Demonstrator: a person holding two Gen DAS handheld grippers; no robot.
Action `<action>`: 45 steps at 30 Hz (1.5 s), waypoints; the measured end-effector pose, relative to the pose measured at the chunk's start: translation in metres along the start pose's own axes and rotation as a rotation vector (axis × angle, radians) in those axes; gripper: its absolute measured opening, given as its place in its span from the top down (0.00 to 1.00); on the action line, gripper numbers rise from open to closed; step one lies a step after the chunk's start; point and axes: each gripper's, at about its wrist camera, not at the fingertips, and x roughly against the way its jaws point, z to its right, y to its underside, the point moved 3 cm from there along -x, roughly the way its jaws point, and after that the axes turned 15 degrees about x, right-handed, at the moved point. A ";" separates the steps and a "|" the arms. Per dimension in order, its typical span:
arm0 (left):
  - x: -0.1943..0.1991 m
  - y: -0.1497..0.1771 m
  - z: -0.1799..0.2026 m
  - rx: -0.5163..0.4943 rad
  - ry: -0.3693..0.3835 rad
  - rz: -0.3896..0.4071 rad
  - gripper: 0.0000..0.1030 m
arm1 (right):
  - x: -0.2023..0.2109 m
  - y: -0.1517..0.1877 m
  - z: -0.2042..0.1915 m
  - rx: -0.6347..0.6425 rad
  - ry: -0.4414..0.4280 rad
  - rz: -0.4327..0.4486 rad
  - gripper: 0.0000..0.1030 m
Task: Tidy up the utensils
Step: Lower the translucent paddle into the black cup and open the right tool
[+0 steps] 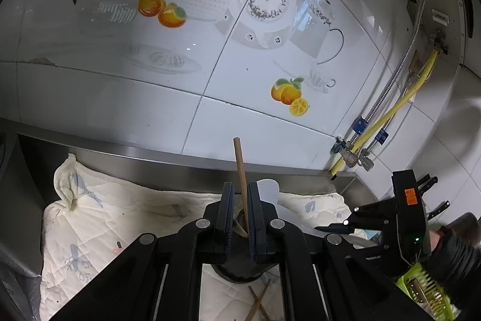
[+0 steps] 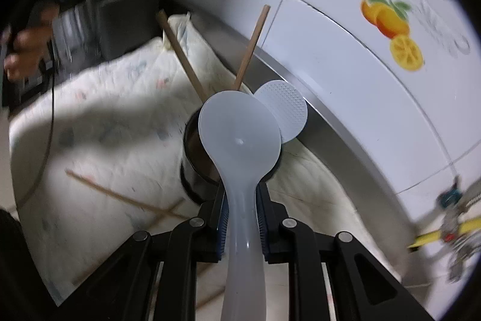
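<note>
Jaws of the right gripper [image 2: 242, 218] clamped on the neck of a translucent white rice spoon [image 2: 239, 134], bowl end forward and poised directly over the mouth of a dark cylindrical utensil holder [image 2: 192, 158]. Jaws of the left gripper [image 1: 239, 211] nearly together, a wooden chopstick [image 1: 240, 170] rising between the pads; actual contact hard to judge from this angle. Holder partly hidden under the left gripper in its own view, its dark base [image 1: 237, 276] showing just below the fingers. Already standing in the holder: two wooden chopsticks [image 2: 252, 47], splayed apart in a V, and a dimpled white rice paddle [image 2: 285, 110] leaning toward the wall, just behind the spoon's bowl. Two more chopsticks [image 2: 126, 199] lying crossed on the quilted white cloth [image 2: 105, 98] in front of the holder, seen also at the bottom edge of the left view [image 1: 257, 303]. Cloth spread over a stainless steel counter [image 1: 168, 158] against white wall tiles printed with oranges [image 1: 290, 97]. Right gripper body with an orange sticker at the right of the left view, held by a dark-sleeved hand [image 1: 436, 236] above a lime green basket [image 1: 427, 288]. Yellow gas hose [image 1: 390, 116] and braided metal hose in the corner. Knife handles [image 1: 430, 182] at the far right.
</note>
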 end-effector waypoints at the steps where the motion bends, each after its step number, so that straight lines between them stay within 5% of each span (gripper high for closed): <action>1: 0.001 0.000 0.000 0.000 0.001 -0.002 0.90 | -0.001 0.000 -0.001 0.025 -0.011 -0.022 0.80; 11: 0.000 0.009 -0.004 0.006 -0.006 -0.025 0.90 | -0.013 -0.006 -0.007 0.265 -0.009 -0.203 0.80; 28: 0.002 0.014 -0.011 0.027 0.007 -0.040 0.90 | -0.022 -0.008 -0.028 0.599 0.134 -0.327 0.81; 38: 0.005 0.012 -0.010 0.021 0.018 -0.036 0.90 | -0.017 -0.016 -0.013 0.477 0.115 -0.298 0.81; 45: 0.009 0.011 -0.013 0.024 0.020 -0.034 0.90 | -0.002 -0.028 -0.016 0.310 0.003 -0.185 0.80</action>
